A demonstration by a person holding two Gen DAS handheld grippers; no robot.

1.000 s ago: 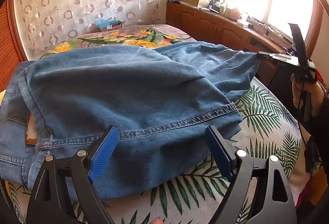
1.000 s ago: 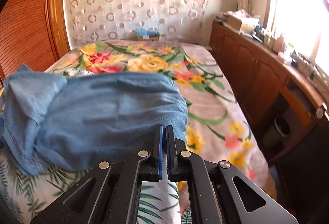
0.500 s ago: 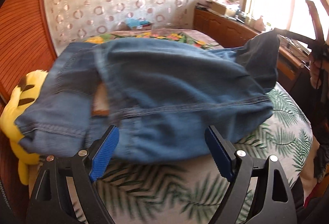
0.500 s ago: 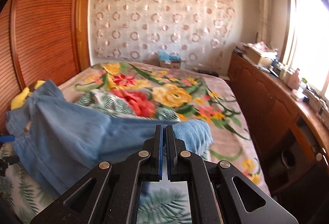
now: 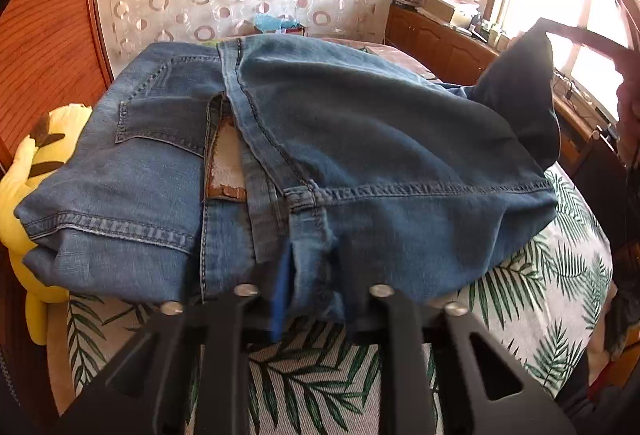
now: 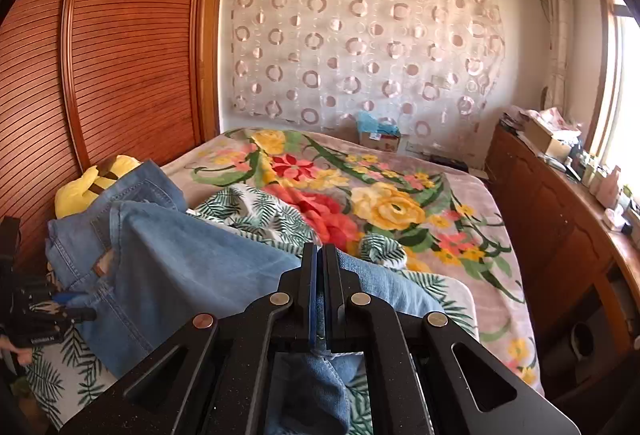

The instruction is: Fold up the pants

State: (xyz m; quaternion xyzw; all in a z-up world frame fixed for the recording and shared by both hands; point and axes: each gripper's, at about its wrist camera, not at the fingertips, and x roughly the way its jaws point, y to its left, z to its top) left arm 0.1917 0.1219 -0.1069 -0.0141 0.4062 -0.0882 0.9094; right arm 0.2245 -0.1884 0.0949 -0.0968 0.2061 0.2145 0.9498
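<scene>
Two grips are on the jeans [image 5: 360,139] at this moment, which suggests the fold is well begun but not finished. Nearest the left camera, the left gripper [image 5: 316,291] has its jaws closing on a bunched hem edge of the denim, cloth plainly between the blue pads, just above the leaf-print sheet [image 5: 540,287]. Nearest the right camera, the right gripper [image 6: 319,291] is clenched tight on another edge of the jeans [image 6: 192,267], a strip of fabric pinched between its pads and hanging down below them. Beyond the grippers the jeans lie on the near end of the bed, already doubled: a leg hem [image 5: 420,191] lies across the seat, close to the back pocket [image 5: 164,115] and the leather waist patch [image 5: 226,171], so at least one lengthwise or crosswise fold looks done (which one I cannot tell for sure). The far right corner of the cloth is lifted off the bed toward the window, so the bundle is not yet flat. What seems left, as I judge it, is to carry the held edges over, lay them down squarely, smooth the pile and let go. Farther off sit a yellow plush toy [image 5: 36,203] against the wooden wardrobe [image 6: 100,55], the flowered blanket [image 6: 360,203], and the patterned curtain [image 6: 360,47] on the back wall.
</scene>
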